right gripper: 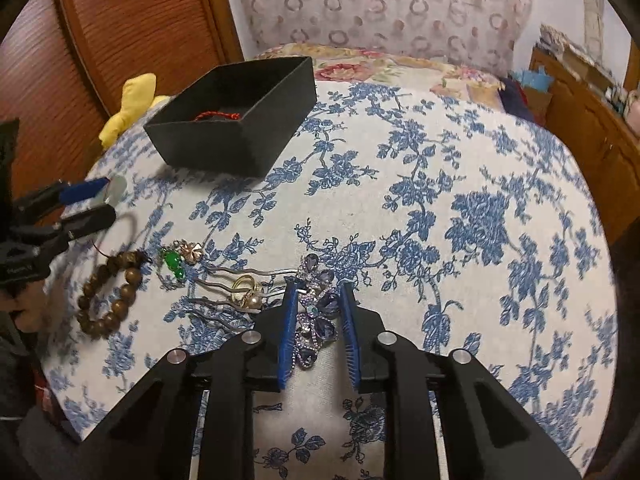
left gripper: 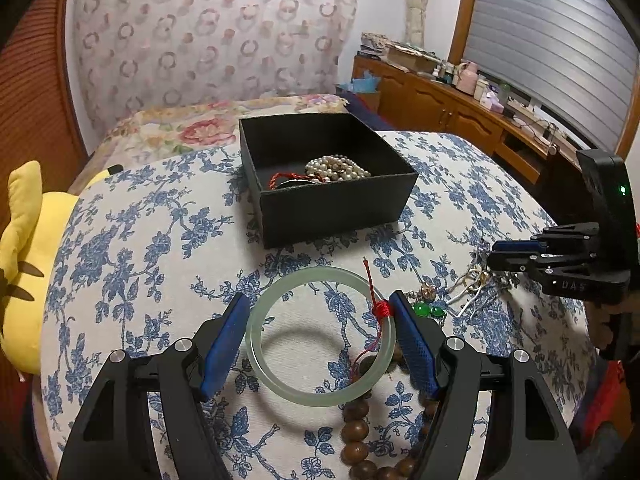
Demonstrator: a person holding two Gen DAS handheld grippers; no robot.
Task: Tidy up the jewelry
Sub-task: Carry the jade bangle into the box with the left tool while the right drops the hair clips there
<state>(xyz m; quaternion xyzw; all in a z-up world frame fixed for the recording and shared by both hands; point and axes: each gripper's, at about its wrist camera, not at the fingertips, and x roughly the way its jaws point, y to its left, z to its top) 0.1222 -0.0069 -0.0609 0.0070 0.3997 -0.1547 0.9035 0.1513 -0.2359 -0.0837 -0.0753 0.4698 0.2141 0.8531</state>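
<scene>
A pale green bangle [left gripper: 320, 336] with a red cord [left gripper: 378, 312] knotted to it sits between the blue pads of the left gripper [left gripper: 318, 340], whose fingers [left gripper: 224, 344] stand wide and press on its outer rim from both sides; it casts a shadow on the cloth below it. A string of brown wooden beads [left gripper: 360, 432] lies just beneath and beside the bangle, near the camera. To the right, a purple jewelled hair comb [right gripper: 314, 316] lies on the blue-flowered cloth [right gripper: 460, 208] between the fingers [right gripper: 290, 336] of the right gripper [right gripper: 318, 336]; these stand narrow around its flower head, with a thin gap visible on the right side, so whether they grip it cannot be told. Its wavy metal prongs reach left toward a gold ring with a pearl [right gripper: 246, 292], a green stone piece [right gripper: 174, 264] and a small gold flower [right gripper: 192, 249]. Farther back on the cloth stands an open black box [left gripper: 320, 184] holding a pile of pearl strands [left gripper: 338, 169] and a red twisted cord [left gripper: 288, 178]. A yellow plush toy [left gripper: 28, 272] leans at the cloth's left edge, and wooden cabinets [left gripper: 448, 108] run along the far wall.
</scene>
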